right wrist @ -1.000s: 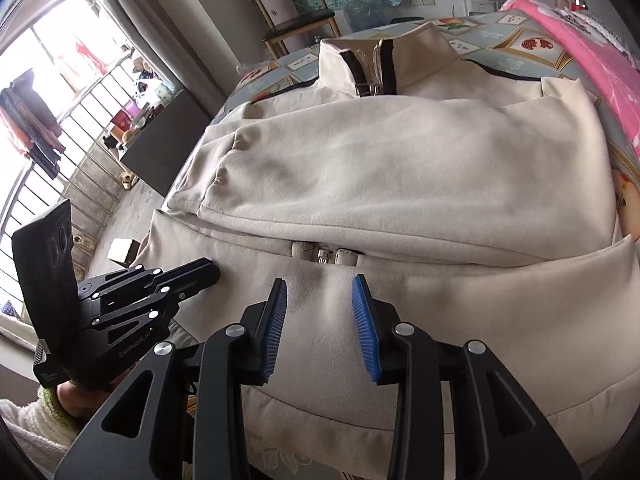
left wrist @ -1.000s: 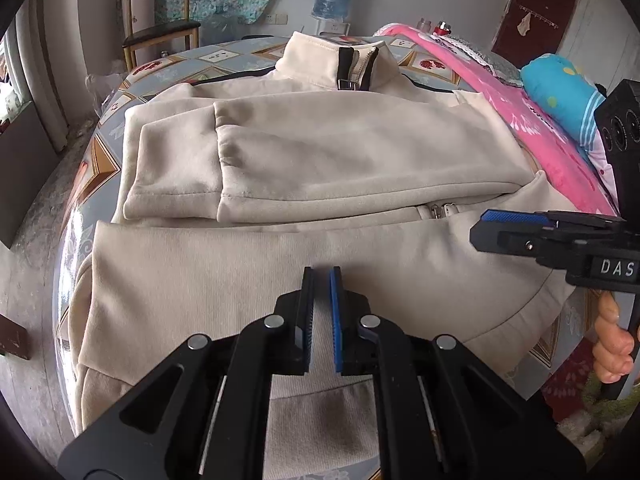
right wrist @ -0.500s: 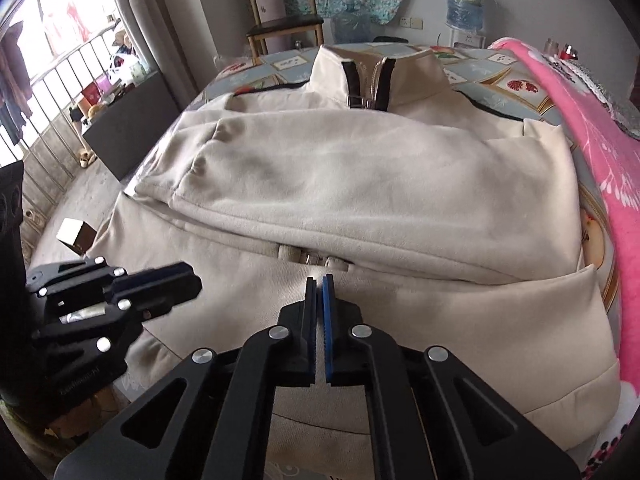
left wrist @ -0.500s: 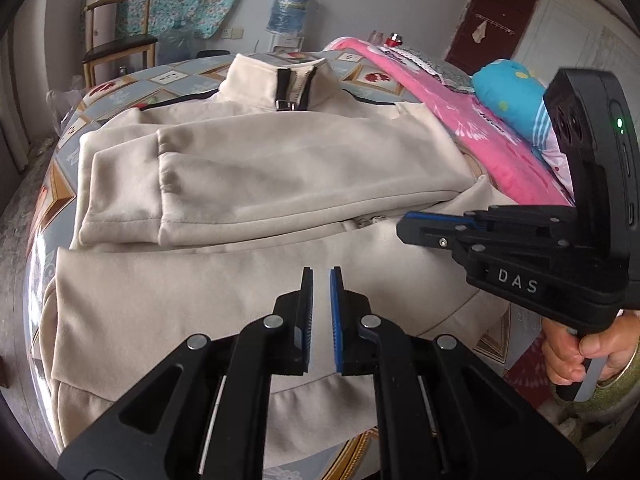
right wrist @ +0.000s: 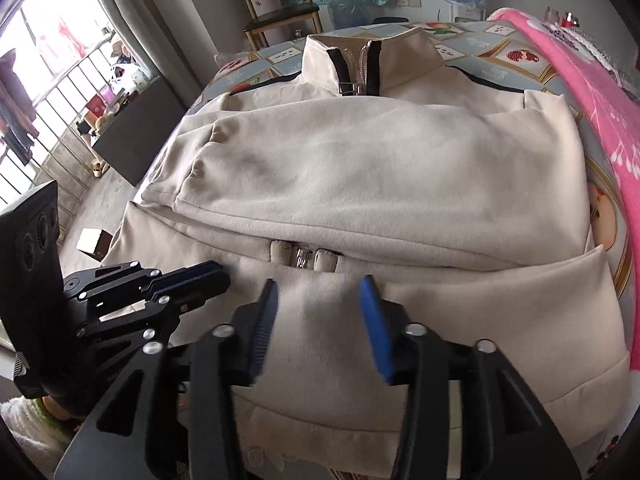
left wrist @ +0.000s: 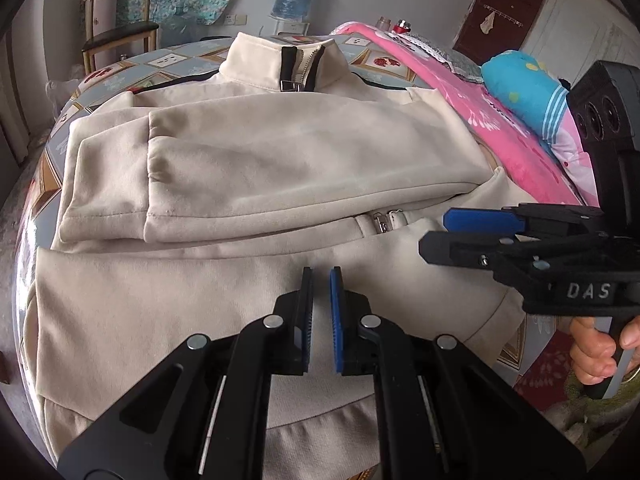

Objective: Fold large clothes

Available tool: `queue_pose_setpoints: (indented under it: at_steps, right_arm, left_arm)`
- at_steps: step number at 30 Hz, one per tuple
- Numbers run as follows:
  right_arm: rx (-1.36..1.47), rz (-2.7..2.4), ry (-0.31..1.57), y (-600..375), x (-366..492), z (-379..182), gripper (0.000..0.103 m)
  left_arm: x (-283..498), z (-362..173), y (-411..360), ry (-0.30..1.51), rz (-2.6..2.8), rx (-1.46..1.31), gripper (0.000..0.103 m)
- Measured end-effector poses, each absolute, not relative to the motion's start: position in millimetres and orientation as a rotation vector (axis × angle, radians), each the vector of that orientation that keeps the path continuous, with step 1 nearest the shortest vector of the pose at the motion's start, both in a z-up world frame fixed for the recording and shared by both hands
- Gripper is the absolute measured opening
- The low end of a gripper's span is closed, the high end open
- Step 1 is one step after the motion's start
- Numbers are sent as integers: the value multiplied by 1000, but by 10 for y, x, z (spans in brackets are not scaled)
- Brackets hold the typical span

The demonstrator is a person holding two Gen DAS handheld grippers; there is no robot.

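Left claw (left wrist: 321,276) — pads nearly together, nothing between them, poised over the lower front of the cream jacket (left wrist: 248,168). Right claw (right wrist: 320,292) — jaws just been opening, now apart, empty, above the hem. Jacket lies flat on the patterned surface (right wrist: 476,50), sleeves folded across its chest, collar far side; pink blanket (left wrist: 472,92) beside it.

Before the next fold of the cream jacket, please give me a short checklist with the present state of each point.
1. Both sleeves lie folded across the jacket: ok.
2. Collar flat at the far end: ok.
3. Right tongs open, having just been opening, nothing between them: ok.
4. Left tongs almost shut, empty: not ok for grasping.
5. Near hem gripped by either tongs: not ok.
6. Hem hangs straight over the table edge: cannot tell.
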State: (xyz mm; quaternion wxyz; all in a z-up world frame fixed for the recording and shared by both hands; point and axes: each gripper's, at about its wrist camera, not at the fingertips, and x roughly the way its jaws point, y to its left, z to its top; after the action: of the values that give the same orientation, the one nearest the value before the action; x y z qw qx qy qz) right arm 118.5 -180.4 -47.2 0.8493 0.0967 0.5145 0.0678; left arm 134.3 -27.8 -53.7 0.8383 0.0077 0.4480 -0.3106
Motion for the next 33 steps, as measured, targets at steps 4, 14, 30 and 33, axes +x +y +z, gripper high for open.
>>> queue_pose_setpoints:
  at_steps: [4,14,30,33]
  right_arm:
    - [75,111,1103,-1584,1163,-621,47]
    - [23,77,1059,-1571,1177,-518,4]
    - [95,69,1021,-1686,1325,-593,3]
    - [158,77,1005,-1835,1246,-491,3]
  left_arm:
    - [1351,-541,-257,947,-652,-10,8]
    - [1275,-380,-142,909,-677,-20,8]
    - [1332,-576,-492,925,-697,61,8]
    - [1326,-580,-490,920,-693,69,8]
